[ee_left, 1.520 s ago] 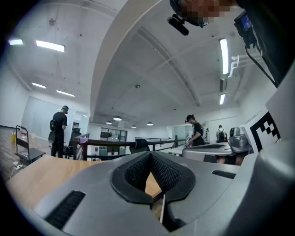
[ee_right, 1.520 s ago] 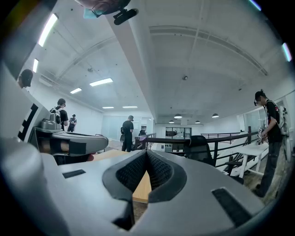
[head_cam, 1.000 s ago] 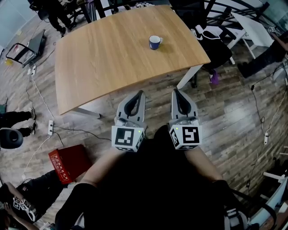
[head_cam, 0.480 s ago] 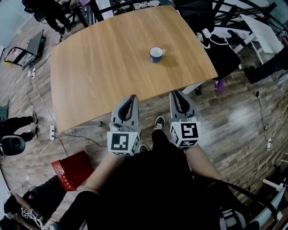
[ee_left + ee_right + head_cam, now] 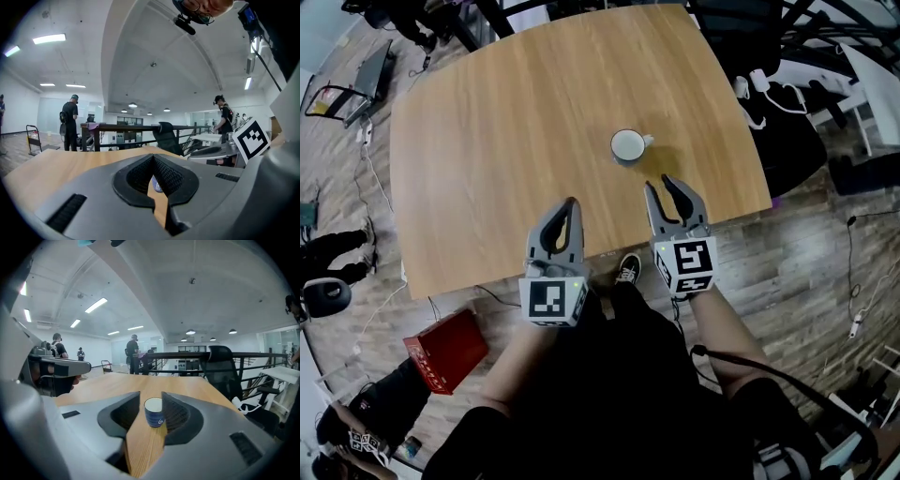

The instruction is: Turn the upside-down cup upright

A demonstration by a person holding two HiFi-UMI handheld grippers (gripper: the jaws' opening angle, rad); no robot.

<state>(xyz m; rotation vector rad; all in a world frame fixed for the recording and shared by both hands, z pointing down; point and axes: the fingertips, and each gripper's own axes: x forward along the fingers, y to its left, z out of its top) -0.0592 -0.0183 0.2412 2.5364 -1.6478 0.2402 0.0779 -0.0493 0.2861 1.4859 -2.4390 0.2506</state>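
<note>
The upside-down cup [image 5: 628, 145] stood on the table [image 5: 487, 141] ahead of the right gripper [image 5: 658, 183], whose empty jaws were opening in line with it, evidently for a grasp, while the left gripper [image 5: 570, 202] was closed and empty.

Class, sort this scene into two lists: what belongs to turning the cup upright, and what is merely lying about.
Belongs to the job:
cup, upside down on the table
right gripper, jaws opening, empty
left gripper, shut

Lying about:
red box on the floor
white cable beside the table
office chair
</note>
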